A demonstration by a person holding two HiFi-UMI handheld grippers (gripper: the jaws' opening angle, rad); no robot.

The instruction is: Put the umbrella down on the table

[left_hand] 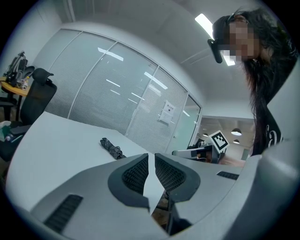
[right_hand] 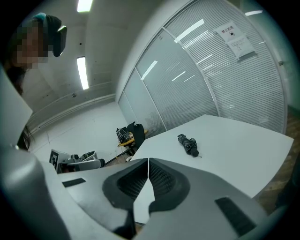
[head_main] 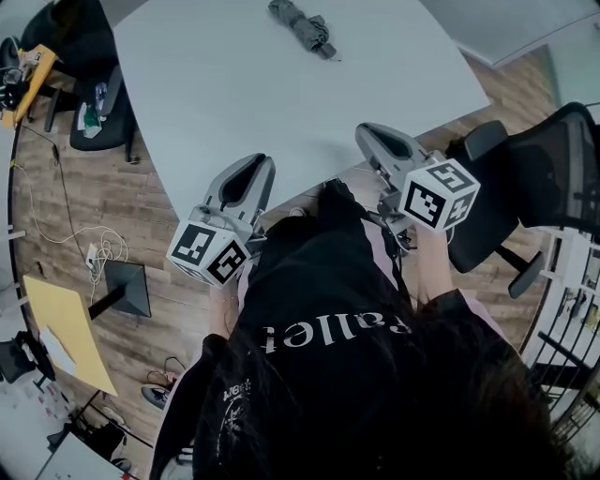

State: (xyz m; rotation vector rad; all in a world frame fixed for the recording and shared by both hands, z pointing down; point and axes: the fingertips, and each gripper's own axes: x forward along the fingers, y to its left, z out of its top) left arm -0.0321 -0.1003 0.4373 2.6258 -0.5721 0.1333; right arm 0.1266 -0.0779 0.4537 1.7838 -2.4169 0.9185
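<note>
The folded umbrella (head_main: 302, 28) is lying flat on the pale desk (head_main: 187, 84), well ahead of the left hand-held gripper (head_main: 251, 167) and the right hand-held gripper (head_main: 372, 134) and touching neither. Both are hovering at the near edge of the desk with their jaws pressed together on nothing. The umbrella is showing as a short, dark bundle of soft, creased fabric, probably wrapped round a stiff core, with a small hard stub at one end. I am judging it light and slightly squashy, and its cloth unlikely to slip. Gripping across the middle of the bundle is looking safest. The desk top is looking smooth and matte.
</note>
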